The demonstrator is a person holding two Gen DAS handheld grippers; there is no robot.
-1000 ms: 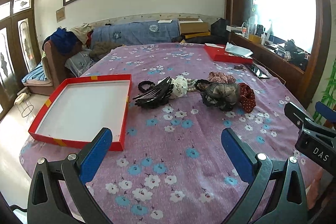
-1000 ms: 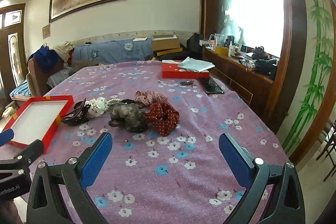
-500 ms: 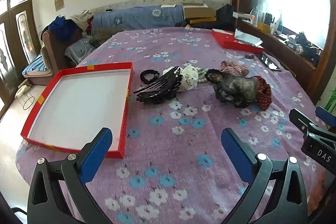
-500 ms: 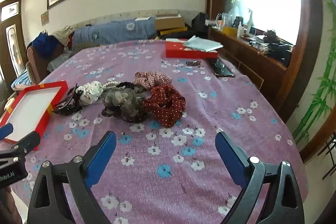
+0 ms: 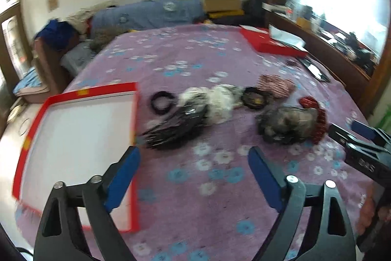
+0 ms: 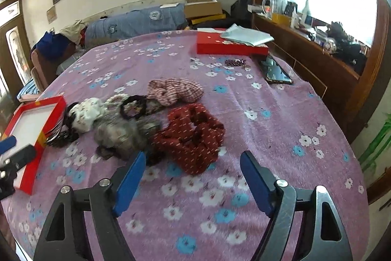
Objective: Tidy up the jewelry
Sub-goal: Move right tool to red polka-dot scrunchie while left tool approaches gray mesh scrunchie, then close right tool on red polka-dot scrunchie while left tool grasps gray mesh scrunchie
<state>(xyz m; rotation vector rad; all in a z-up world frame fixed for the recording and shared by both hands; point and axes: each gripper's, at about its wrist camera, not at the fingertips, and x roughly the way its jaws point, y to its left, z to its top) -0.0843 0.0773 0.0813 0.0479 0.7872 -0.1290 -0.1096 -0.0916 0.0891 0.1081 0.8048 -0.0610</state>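
The pile of hair accessories sat mid-table on the purple floral cloth [image 6: 281,138]: red dotted scrunchie [image 6: 193,136] nearest us on the right, grey furry scrunchie [image 6: 119,136] touching it, checked scrunchie [image 6: 176,91] behind, white floral one [image 5: 220,102] and black claw clip [image 5: 176,126] toward the left, small black hair tie [image 5: 161,102] just beside the clip. Open red tray [image 5: 132,114] lay empty left of the pile, clip close to its rim.

Our left gripper [image 5: 193,168] was closing with nothing between the pads, aimed at the clip. Our right gripper [image 6: 193,170] was also closing on air, just short of the red scrunchie.

Risks as we judged them: items overlapped, so one pinch of the red scrunchie could drag the grey one along. Jaws narrowing before arrival might push soft fabric away instead of straddling it. The clip's teeth could snag the white scrunchie. The left view was smeared, so alignment on the clip was uncertain. The phone [image 6: 276,72] and red box [image 6: 229,47] were well clear.
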